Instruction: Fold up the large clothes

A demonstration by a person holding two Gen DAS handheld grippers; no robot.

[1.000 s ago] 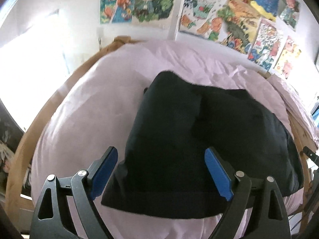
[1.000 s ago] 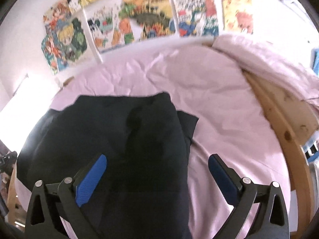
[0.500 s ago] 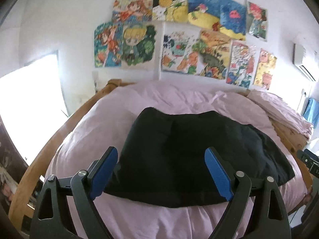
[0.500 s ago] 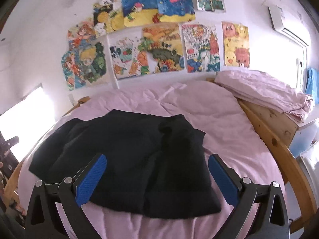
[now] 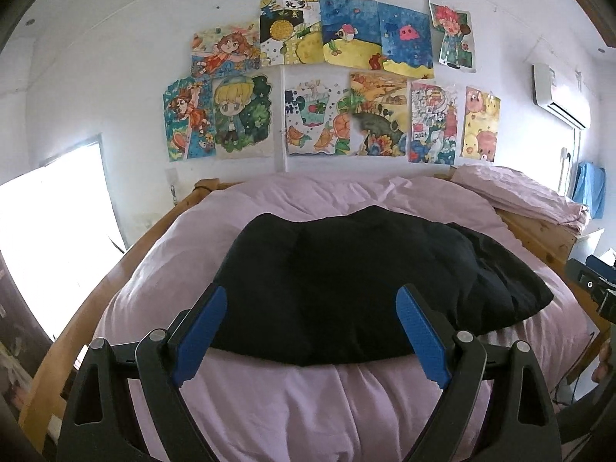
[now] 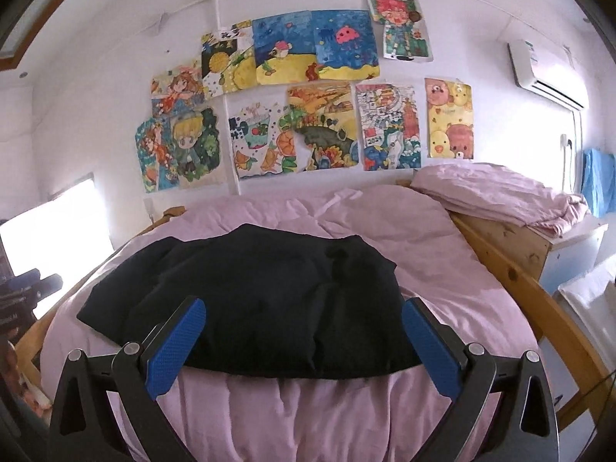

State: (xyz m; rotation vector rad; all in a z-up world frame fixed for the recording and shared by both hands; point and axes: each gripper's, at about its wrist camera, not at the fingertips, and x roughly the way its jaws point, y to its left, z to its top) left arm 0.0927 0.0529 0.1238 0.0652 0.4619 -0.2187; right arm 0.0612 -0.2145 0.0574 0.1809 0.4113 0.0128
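Observation:
A black garment (image 5: pixel 358 281) lies folded into a broad, flat bundle on the pink duvet (image 5: pixel 327 396) of a bed; in the right wrist view the garment (image 6: pixel 261 304) shows with a thin layer sticking out at its left. My left gripper (image 5: pixel 312 327) hangs open short of the garment's near edge, nothing between its blue pads. My right gripper (image 6: pixel 304 338) is likewise open and held back from the near edge, apart from the cloth. Part of the other gripper (image 5: pixel 593 285) shows at the right edge of the left wrist view.
A wooden bed frame (image 6: pixel 539 300) runs along the right side and a rail (image 5: pixel 96 308) along the left. Folded pink bedding (image 6: pixel 500 196) sits on a wooden box at the back right. Colourful drawings (image 5: pixel 346 88) cover the wall; a bright window (image 5: pixel 50 238) is at the left.
Both grippers pulled back from over the garment and tilted upward, so the whole bed and wall came into view. The garment stays flat on the duvet. Both stayed open.

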